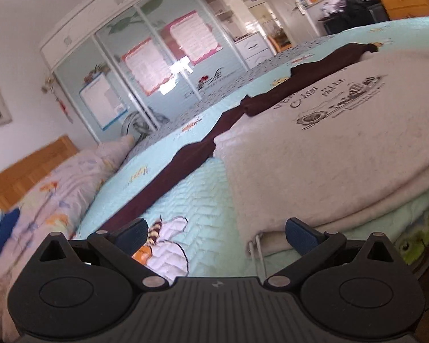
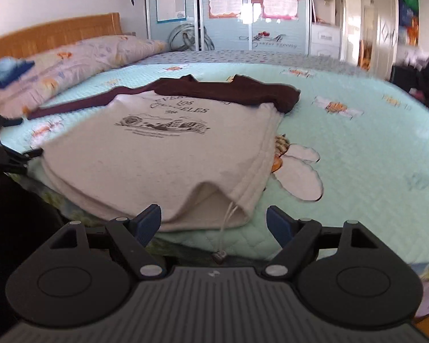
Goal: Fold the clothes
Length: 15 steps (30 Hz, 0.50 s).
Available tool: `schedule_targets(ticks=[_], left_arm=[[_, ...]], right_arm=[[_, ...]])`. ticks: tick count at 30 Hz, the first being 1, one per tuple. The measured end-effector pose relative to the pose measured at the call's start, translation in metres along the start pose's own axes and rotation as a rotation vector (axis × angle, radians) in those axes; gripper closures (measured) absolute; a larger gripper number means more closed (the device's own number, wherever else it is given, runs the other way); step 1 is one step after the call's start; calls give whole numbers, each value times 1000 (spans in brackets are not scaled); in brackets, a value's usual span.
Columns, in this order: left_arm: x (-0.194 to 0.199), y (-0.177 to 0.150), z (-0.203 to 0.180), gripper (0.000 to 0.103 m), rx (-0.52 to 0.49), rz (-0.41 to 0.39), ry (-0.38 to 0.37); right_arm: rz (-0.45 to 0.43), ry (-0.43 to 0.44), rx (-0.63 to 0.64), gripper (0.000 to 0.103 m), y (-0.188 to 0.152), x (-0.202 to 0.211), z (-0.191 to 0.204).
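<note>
- The cream sweatshirt (image 2: 157,154) lies flat on the mint quilted bedspread (image 2: 357,148), printed side up, near the front edge of the bed.
- Its right side appears already doubled over: a stacked, layered edge shows along that flank. The near hem forms a loose hump at the front.
- A dark maroon garment (image 2: 228,91) lies on the bedspread beyond the sweatshirt, touching its far edge and trailing off toward the pillow (image 2: 80,60).
- A drawstring (image 2: 224,228) hangs from the near hem, ending in a small toggle just over the bed edge.
- The right gripper (image 2: 213,223) is released: both blue pads stand wide apart, one to each side of the hem corner, with no pad pressing on cloth.
- The left gripper (image 1: 216,233) is likewise released; its pads stand wide apart with only bedspread between them, and the sweatshirt's left corner lies just beside its right-hand pad.
- Step in hand, as judged: between folds, with both claws positioned at the near hem for a fresh grasp.
- Next move calls for: closing each claw on a hem corner, catching all layers, then carrying the hem toward the collar in one level motion.
- Caution: the drawstring may snag or drag outside the fold.
</note>
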<state>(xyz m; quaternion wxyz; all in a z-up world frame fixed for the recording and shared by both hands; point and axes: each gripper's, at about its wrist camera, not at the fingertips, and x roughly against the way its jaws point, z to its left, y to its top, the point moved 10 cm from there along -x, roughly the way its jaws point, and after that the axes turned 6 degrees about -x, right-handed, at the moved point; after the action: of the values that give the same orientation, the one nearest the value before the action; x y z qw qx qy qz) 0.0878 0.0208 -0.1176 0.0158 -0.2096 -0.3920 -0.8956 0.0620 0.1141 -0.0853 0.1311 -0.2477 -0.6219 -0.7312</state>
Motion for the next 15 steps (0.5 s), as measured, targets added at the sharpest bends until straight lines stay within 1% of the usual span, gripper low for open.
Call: schedule_targets(ticks=[2,4,7,11,15], left_arm=[[-2,1,0,1,14,10,1],[-3,2,-3,1,-4,20,5],[-4,5,-7,1,-45,20,27],[-5,8,-15,1,-109,12,65],[-6,9,-15,0,-116,15,72]], right_arm=[[-24,-65,25,22,3,-3,-6],[-13,-113,72,22,2,-12,-9],[-12,-176,230,22,-3,-24,-1],[-45,-249,406,22,-3,-36,10],[-98,-364,557,22,5,-46,13]])
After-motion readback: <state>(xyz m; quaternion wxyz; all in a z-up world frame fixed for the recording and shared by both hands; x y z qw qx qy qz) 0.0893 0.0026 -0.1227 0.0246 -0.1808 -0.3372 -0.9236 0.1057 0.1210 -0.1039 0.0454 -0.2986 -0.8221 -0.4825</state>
